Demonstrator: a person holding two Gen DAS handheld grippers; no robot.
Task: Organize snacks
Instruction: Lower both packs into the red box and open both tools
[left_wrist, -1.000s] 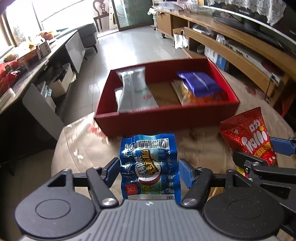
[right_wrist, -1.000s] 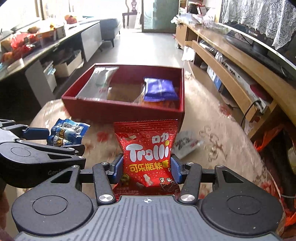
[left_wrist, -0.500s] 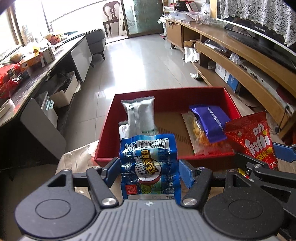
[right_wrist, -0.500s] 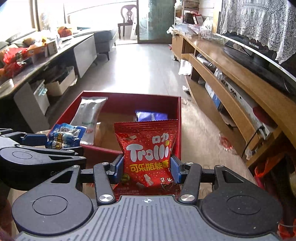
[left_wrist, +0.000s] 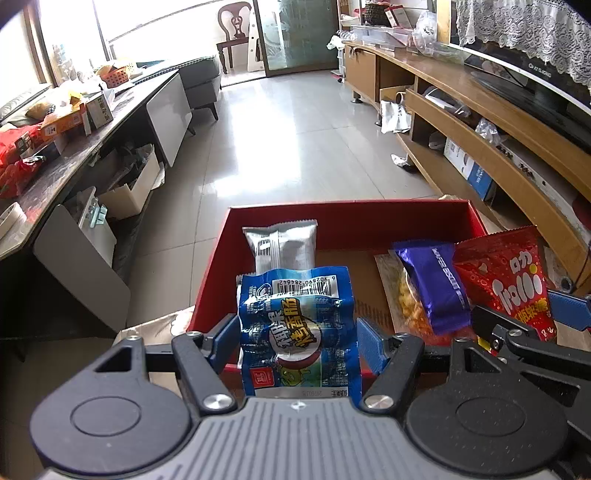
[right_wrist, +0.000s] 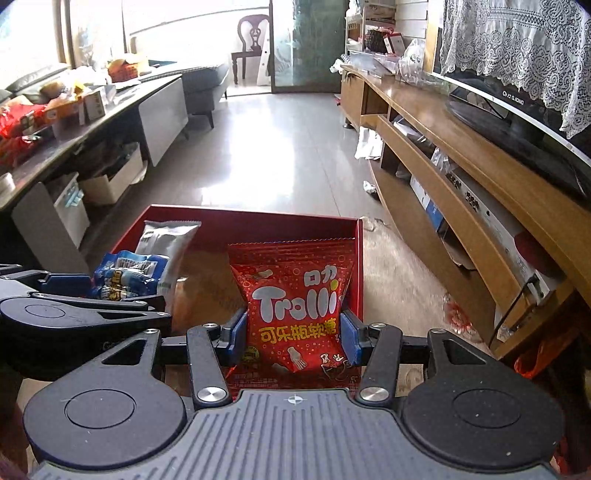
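My left gripper (left_wrist: 297, 338) is shut on a blue snack pack (left_wrist: 297, 325), held over the near wall of the red box (left_wrist: 351, 221). Beside it on the right, my right gripper (right_wrist: 293, 332) is shut on a red Trolli candy bag (right_wrist: 295, 295), which also hangs above the box's near right part (right_wrist: 358, 266). Inside the box lie a silver packet (left_wrist: 282, 245) at the left and a purple packet (left_wrist: 436, 284) on a clear bag of orange snacks (left_wrist: 410, 310) at the right. The purple packet is hidden behind the Trolli bag in the right wrist view.
The box stands on a table with a patterned cloth (right_wrist: 402, 280). Beyond it the tiled floor (left_wrist: 295, 147) drops away. A long wooden TV cabinet (right_wrist: 461, 166) runs along the right, and a dark cluttered counter (left_wrist: 55, 147) along the left.
Both grippers have moved forward together with their packs, from in front of the box to over its near edge. The box now sits closer and lower in both views.
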